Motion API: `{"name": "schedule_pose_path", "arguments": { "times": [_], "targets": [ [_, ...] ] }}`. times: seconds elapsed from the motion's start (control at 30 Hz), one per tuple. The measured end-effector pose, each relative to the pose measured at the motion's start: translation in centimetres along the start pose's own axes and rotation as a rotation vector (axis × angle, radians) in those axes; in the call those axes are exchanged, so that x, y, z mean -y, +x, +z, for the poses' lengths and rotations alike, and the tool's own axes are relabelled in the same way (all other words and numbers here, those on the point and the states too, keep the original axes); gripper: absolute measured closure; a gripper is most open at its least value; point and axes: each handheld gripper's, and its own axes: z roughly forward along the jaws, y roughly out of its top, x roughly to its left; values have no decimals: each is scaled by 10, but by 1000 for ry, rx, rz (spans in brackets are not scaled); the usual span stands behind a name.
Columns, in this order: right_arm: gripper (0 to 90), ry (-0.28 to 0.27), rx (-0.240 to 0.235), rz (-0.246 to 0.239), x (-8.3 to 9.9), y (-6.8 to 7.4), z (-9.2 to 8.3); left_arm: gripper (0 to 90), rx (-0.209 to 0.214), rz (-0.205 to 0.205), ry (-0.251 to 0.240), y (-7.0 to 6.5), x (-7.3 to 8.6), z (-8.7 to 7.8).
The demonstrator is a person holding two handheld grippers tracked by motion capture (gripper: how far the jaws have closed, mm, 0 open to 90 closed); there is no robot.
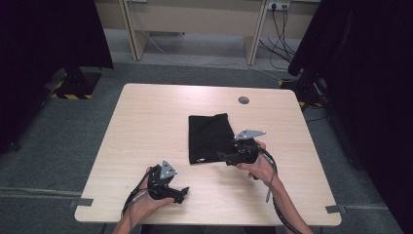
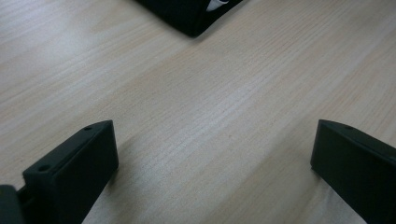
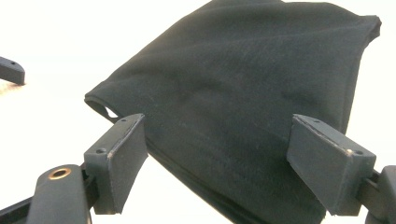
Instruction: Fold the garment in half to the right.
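Observation:
A black folded cloth (image 1: 208, 137) lies flat a little right of the middle of the light wooden table (image 1: 146, 126). My right gripper (image 1: 225, 157) hovers at the cloth's near right edge, pointing left. In the right gripper view its jaws (image 3: 217, 154) stand wide open, with the cloth (image 3: 243, 84) spread beneath and beyond them and nothing pinched. My left gripper (image 1: 181, 194) rests low near the table's front edge, pointing right. Its jaws (image 2: 210, 154) are open over bare wood, and a corner of the cloth (image 2: 187, 14) shows farther off.
A round grey cable hole (image 1: 243, 100) sits near the table's far edge. Grey tape marks the front corners (image 1: 84, 202). Behind the table are a desk frame (image 1: 195, 19), floor cables (image 1: 282, 29) and dark curtains on both sides.

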Motion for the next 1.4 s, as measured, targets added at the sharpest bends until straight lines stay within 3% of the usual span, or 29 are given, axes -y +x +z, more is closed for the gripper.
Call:
{"name": "schedule_pose_path", "arguments": {
  "times": [0.13,0.23,1.4],
  "targets": [
    [210,-25,-11,-6,7,2,-6,0,0,0,0,0,0,0],
    [210,-7,-9,-13,13,2,-7,0,0,0,0,0,0,0],
    [167,-24,7,-17,40,12,-34,0,-2,-3,1,0,0,0]
  ]
}}
